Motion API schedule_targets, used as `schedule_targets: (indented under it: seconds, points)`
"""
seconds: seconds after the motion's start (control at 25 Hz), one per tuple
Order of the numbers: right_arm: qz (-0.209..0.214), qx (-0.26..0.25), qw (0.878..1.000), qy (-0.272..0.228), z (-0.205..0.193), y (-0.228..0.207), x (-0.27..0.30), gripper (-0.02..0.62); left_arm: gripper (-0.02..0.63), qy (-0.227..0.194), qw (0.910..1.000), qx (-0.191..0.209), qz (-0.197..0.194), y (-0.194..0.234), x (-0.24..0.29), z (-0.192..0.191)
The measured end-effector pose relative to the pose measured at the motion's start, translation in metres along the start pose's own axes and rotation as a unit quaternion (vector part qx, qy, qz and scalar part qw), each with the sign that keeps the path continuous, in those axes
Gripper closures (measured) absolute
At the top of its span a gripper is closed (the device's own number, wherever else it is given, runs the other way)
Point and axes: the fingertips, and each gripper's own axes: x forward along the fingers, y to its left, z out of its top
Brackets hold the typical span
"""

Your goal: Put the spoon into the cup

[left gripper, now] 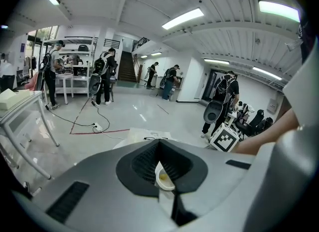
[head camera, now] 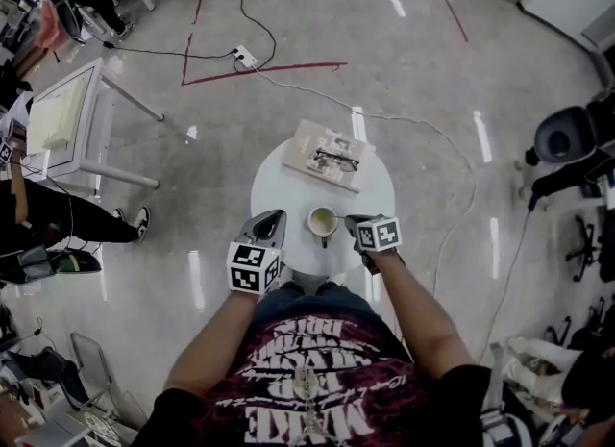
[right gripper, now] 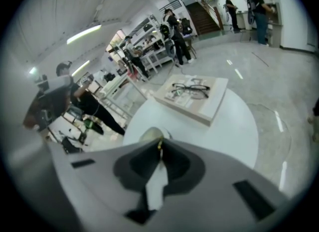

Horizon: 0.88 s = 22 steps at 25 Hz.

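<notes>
The spoon (head camera: 340, 216) shows in the head view only as a thin dark line at the cup's (head camera: 322, 222) 3 o'clock side, running from the rim to the tip of the right gripper (head camera: 355, 220). Whether its far end lies over the rim or just outside it cannot be told. The cup stands near the middle of the round white table (head camera: 279, 186), its handle toward 6 o'clock. Its inside looks pale yellowish.

At the table's 12 o'clock edge lies a book (head camera: 327, 157) with a pair of glasses (head camera: 336, 159) on its cover. The left gripper (head camera: 281, 212) sits at the cup's 9 o'clock, apart from it.

The right gripper view adds what the head view cannot. The right gripper's (right gripper: 160, 141) jaws are pressed together, and a thin golden sliver of the spoon (right gripper: 160, 146) is pinched at their tips. The cup's rim (right gripper: 149, 135) is just beyond at 11 o'clock, the book (right gripper: 197, 101) and glasses (right gripper: 190, 89) farther off at 1 o'clock.

The left gripper view shows the left gripper's (left gripper: 159, 141) jaw tips meeting with nothing between them. Below the tips, through the gap, the cup (left gripper: 164, 178) appears with a yellow spot at its bottom, a detail the head view leaves vague.
</notes>
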Motion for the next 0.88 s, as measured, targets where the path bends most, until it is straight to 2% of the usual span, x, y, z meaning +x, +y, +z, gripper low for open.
schedule_targets:
  seconds: [0.16,0.36,0.52,0.68,0.88]
  points:
    - [-0.009,-0.031,0.999,-0.016,0.005,0.007,-0.019,0.56,0.581,-0.013,0.9999,0.004,-0.009,-0.004,0.001,0.01]
    - [-0.013,-0.061,0.996,-0.059,0.016,0.031,-0.06,0.56,0.581,-0.032,0.9992,0.009,-0.025,-0.013,-0.002,0.024]
    - [-0.007,-0.067,0.991,-0.112,0.039,0.057,-0.106,0.56,0.581,-0.075,0.9967,0.015,-0.028,-0.014,-0.013,0.06]
    - [-0.007,-0.079,0.981,-0.18,0.073,0.083,-0.157,0.56,0.581,-0.115,0.9924,0.02,-0.039,-0.025,-0.03,0.101]
    - [-0.014,-0.117,0.955,-0.271,0.129,0.12,-0.226,0.56,0.581,-0.169,0.9838,0.045,-0.039,-0.035,-0.055,0.146]
